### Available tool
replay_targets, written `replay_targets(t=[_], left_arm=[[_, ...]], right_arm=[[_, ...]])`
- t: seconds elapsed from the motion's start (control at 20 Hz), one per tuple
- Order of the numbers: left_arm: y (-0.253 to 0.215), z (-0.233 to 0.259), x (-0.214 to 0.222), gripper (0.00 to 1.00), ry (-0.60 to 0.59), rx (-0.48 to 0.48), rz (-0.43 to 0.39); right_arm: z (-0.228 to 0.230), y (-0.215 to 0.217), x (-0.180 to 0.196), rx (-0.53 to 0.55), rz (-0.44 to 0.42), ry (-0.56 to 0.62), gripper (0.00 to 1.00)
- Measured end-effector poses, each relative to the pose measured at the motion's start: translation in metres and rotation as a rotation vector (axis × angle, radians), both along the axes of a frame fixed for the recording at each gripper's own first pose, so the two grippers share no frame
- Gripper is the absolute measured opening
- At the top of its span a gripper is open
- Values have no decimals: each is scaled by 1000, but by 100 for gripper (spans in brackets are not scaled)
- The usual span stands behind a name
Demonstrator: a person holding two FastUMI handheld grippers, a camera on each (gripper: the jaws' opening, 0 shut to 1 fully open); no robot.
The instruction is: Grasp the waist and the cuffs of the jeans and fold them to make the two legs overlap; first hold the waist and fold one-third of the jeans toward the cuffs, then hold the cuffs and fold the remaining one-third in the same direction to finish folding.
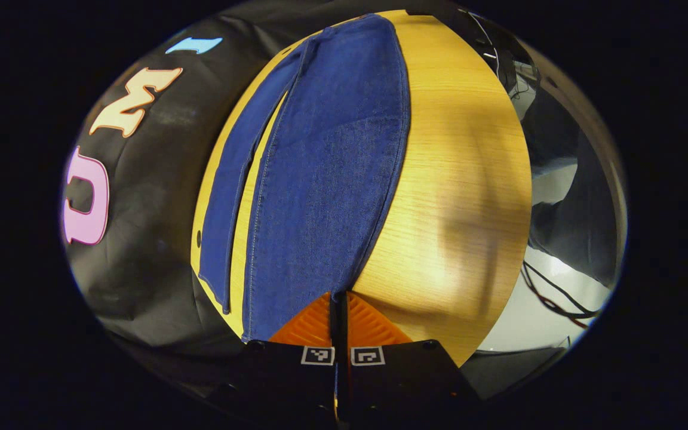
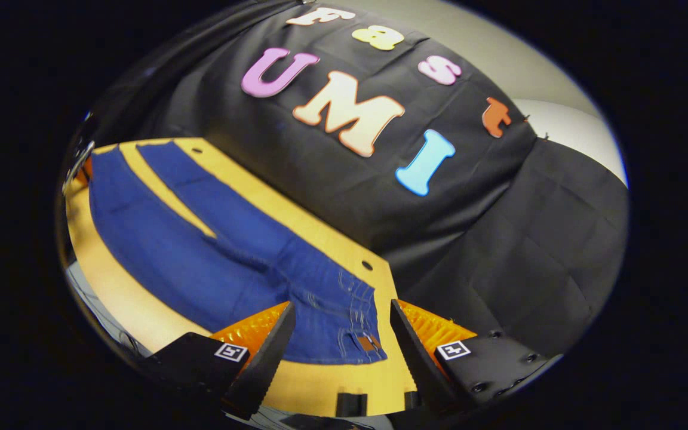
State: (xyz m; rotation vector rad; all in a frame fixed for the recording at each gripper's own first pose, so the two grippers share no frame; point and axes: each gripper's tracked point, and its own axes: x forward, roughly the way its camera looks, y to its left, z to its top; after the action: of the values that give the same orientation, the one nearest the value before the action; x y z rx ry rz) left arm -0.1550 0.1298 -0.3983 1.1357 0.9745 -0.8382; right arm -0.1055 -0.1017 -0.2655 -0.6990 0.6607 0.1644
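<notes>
I see the jeans [image 2: 212, 251] lying flat along the surface [image 2: 141, 316], legs apart, waist just ahead of my spread-open right claw [image 2: 338, 340], while my left claw [image 1: 339, 310] sits at the cuff end, closed, seemingly pinching the near leg's hem.

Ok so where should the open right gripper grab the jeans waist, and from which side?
Take the waistband at the near corner by the pocket, where it lies flat along the table edge. Slide the right gripper in low from that edge, jaws straddling the hem; the jeans run away from it.
</notes>
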Motion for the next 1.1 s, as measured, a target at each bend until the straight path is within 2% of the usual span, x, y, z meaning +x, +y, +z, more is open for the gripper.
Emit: replay_targets(t=[0.1, 0.25, 0.4, 0.6, 0.7, 0.75, 0.8, 0.9, 0.95, 1.05, 1.1], left_arm=[[1, 1, -2, 0, 10, 22, 19], [5, 2, -3, 0, 22, 56, 49], [3, 1, -3, 0, 34, 87, 75], [4, 1, -2, 0, 57, 119, 111], [4, 2, -3, 0, 66, 133, 126], [4, 1, -3, 0, 70, 140, 129], [4, 2, -3, 0, 72, 144, 130], [4, 2, -3, 0, 74, 147, 141], [4, 2, -3, 0, 75, 150, 152], [4, 1, -3, 0, 77, 156, 163], [4, 1, -2, 0, 76, 159, 169]], right_arm=[[-31, -24, -9, -83, 77, 91, 99], [-85, -56, -24, -114, 125, 249, 99], [-120, -75, -23, -153, 164, 320, 99], [-163, -91, -29, -229, 270, 435, 100], [-172, -92, -21, -284, 346, 451, 100], [-175, -91, -11, -307, 379, 446, 93], [-178, -92, -2, -323, 399, 447, 91], [-186, -90, 7, -341, 435, 455, 93], [-193, -88, 8, -345, 454, 472, 87], [-203, -82, 4, -361, 508, 498, 64], [-207, -80, 1, -375, 526, 504, 45]])
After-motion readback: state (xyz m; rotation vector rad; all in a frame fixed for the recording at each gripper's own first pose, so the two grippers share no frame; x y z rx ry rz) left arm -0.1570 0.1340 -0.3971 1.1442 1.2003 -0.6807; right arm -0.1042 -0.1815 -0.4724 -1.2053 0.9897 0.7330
